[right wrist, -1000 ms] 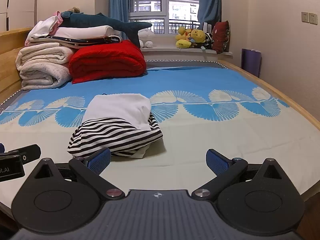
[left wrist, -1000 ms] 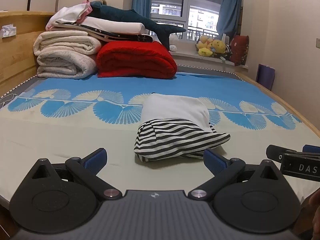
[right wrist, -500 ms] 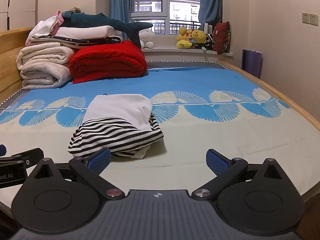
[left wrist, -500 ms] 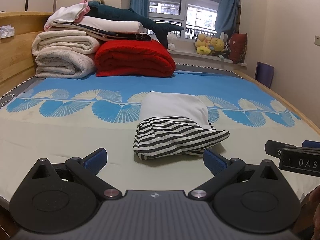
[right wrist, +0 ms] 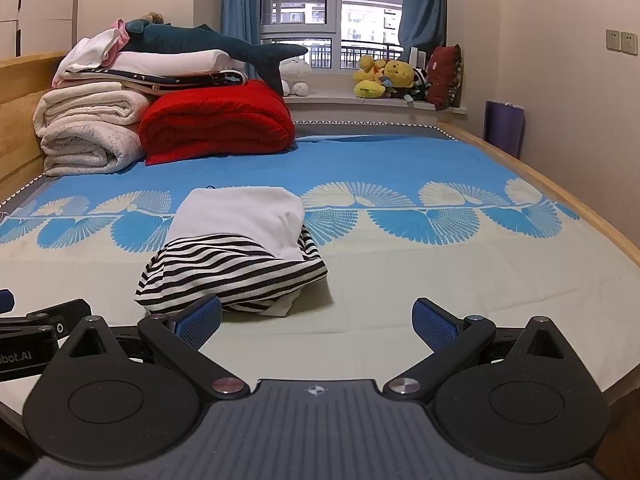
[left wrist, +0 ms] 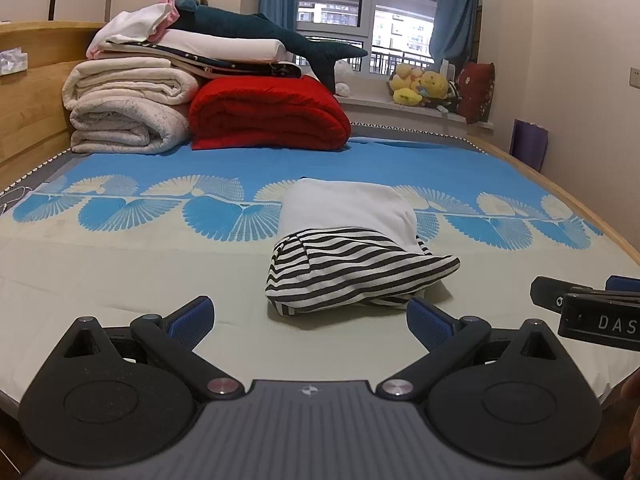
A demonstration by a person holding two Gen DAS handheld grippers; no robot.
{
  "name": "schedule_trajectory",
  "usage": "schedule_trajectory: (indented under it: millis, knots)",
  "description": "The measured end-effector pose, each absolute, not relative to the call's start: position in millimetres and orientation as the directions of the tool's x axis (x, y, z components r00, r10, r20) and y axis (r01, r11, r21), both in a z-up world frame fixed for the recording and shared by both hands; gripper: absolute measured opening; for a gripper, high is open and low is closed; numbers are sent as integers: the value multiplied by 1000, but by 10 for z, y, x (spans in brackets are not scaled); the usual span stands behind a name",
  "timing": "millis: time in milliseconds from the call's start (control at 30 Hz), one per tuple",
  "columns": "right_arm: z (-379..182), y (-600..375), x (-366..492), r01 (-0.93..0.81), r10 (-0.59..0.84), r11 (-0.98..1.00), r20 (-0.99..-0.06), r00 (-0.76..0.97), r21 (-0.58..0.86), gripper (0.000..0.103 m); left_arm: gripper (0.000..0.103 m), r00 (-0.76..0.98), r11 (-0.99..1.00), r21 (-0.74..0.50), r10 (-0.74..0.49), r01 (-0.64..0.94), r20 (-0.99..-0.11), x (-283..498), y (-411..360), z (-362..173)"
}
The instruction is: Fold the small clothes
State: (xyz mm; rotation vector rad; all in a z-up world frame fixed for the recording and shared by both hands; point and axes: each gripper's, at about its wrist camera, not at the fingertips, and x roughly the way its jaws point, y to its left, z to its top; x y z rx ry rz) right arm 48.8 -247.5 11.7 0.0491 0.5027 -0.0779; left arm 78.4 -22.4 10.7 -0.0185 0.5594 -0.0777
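Left wrist view shows the left gripper point(left wrist: 310, 314) with its two fingers wide apart, holding nothing, low over the bed point(left wrist: 120, 272). Just ahead of it lies the striped shirt point(left wrist: 352, 256), folded into a small bundle with a white part on top. At the back of the bed sit rolled blankets point(left wrist: 124, 112) and a red quilt point(left wrist: 268, 116). To the right, the right gripper point(right wrist: 316, 318) is also spread apart and empty, near the shirt. The folding looks mostly done. One loose edge may peek out underneath, but it is hard to tell. Maybe a last tidy is left.
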Motion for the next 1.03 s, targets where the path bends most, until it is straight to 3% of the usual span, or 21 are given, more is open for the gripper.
schedule_trajectory:
  millis: [1033]
  knots:
    - [115,-2469,490,85,-62,996,-482,874,25,101,102,843,996,-43,-94,84,-530,791,-222,95]
